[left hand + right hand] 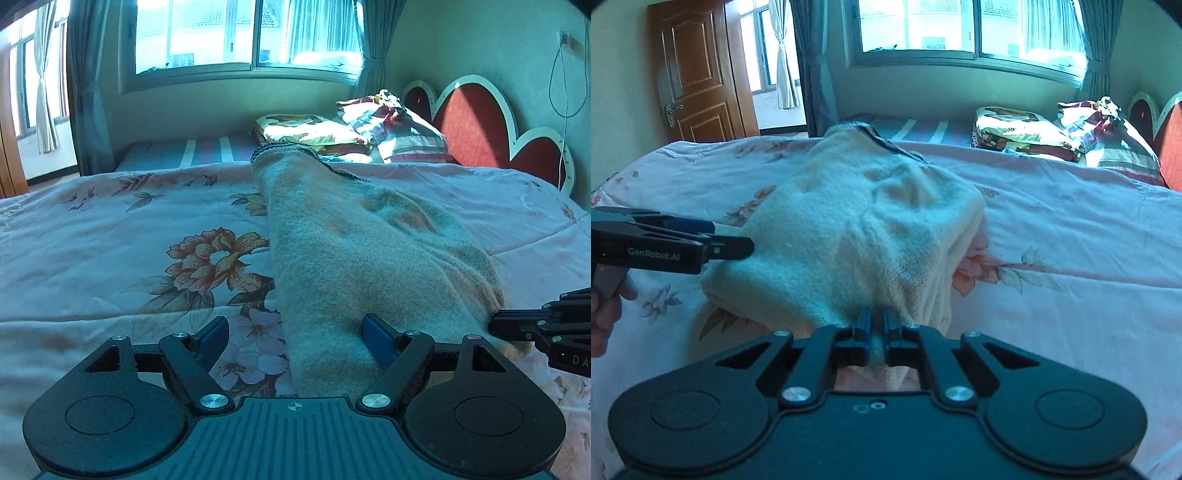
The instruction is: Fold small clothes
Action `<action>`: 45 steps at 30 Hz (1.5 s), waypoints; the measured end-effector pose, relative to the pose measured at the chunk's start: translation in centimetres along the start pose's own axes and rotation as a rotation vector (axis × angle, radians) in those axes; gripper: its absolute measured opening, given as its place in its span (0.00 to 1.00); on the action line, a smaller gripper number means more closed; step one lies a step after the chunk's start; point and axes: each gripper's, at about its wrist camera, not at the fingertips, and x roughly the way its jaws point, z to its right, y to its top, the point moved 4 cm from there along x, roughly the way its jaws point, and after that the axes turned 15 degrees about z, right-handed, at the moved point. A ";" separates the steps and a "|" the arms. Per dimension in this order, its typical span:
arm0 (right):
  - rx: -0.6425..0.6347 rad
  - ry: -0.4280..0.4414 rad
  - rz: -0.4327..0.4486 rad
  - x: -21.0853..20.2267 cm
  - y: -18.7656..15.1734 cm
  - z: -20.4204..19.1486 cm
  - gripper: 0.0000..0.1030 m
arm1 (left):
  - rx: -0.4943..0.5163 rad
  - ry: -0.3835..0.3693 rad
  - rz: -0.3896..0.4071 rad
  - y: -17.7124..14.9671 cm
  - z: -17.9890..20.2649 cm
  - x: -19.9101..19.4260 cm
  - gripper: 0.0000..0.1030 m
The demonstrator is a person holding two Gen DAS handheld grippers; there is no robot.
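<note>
A cream knitted sweater (354, 251) with a dark striped hem lies folded lengthwise on the floral bedspread (110, 236). My left gripper (295, 332) is open at the sweater's near left edge, one finger on the knit, one over the bedspread. It also shows in the right wrist view (738, 243), touching the sweater's left side. My right gripper (875, 325) is shut on the near edge of the sweater (864, 229), with knit pinched between the pads. The right gripper shows in the left wrist view (517, 325) at the sweater's right edge.
Folded bedding and pillows (351, 129) lie at the head of the bed by a red heart-shaped headboard (476, 122). A window (240, 33) with curtains is behind the bed. A wooden door (690, 70) stands open at far left. A white cable (565, 92) hangs on the right wall.
</note>
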 end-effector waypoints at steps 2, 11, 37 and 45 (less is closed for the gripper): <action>0.017 -0.005 -0.009 -0.1 0.5 -0.1 0.03 | 0.020 0.001 -0.001 0.3 0.3 0.1 0.77; 0.031 -0.015 0.152 3.3 8.1 2.2 0.21 | 0.005 -0.073 0.110 7.8 -1.4 4.9 0.77; 0.013 0.004 0.094 6.9 7.4 3.0 0.25 | 0.002 -0.134 0.030 6.7 0.0 9.1 0.77; -0.033 0.001 0.027 5.6 4.3 1.8 0.24 | 0.041 -0.114 -0.019 3.8 0.1 7.3 0.77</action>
